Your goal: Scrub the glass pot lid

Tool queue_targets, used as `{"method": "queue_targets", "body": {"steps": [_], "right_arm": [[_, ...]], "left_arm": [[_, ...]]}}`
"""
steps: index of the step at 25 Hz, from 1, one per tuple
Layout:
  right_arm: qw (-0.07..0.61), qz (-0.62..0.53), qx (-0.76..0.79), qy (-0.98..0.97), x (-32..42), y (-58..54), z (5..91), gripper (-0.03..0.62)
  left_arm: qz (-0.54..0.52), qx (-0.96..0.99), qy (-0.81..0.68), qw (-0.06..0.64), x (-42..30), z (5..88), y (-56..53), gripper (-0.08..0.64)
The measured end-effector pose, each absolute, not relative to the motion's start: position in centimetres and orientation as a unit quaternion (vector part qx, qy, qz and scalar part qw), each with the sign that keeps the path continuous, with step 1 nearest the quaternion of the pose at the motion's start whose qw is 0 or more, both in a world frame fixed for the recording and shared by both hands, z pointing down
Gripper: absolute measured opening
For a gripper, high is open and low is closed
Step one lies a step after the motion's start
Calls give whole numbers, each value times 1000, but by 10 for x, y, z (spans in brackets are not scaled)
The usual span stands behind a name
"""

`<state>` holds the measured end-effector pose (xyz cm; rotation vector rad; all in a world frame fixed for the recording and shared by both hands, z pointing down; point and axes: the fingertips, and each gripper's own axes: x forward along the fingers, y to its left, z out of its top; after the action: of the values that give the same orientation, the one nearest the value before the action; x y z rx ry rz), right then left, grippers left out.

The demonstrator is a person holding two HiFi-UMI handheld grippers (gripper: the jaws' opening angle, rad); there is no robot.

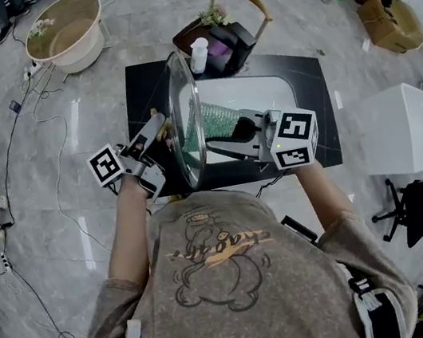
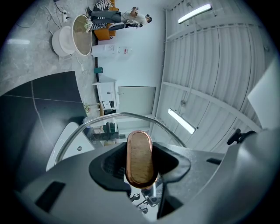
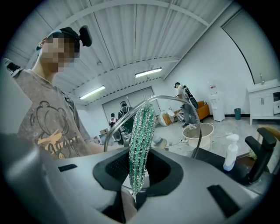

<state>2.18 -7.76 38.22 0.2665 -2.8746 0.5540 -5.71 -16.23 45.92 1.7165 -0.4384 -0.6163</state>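
Head view: the left claw [image 1: 158,131] is clamped on the oval wooden knob [image 2: 140,157] of the round, metal-rimmed glass pot lid [image 1: 188,128], which stands on edge above the black table [image 1: 315,105]. The right claw [image 1: 243,128] is closed on a green glittery scrubbing cloth [image 1: 215,123], just beside the lid's inner face.

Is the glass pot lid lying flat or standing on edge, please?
On edge: the glass pot lid shows nearly rim-on in the head view, with the left gripper clamped on its wooden knob.
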Motion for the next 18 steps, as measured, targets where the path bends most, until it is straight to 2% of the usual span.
{"method": "queue_targets", "body": {"steps": [18], "right_arm": [[150,199,114,-962,10,-111,412,95]], "left_arm": [[-257,745,-173,591,-51,453,-160,172]]}}
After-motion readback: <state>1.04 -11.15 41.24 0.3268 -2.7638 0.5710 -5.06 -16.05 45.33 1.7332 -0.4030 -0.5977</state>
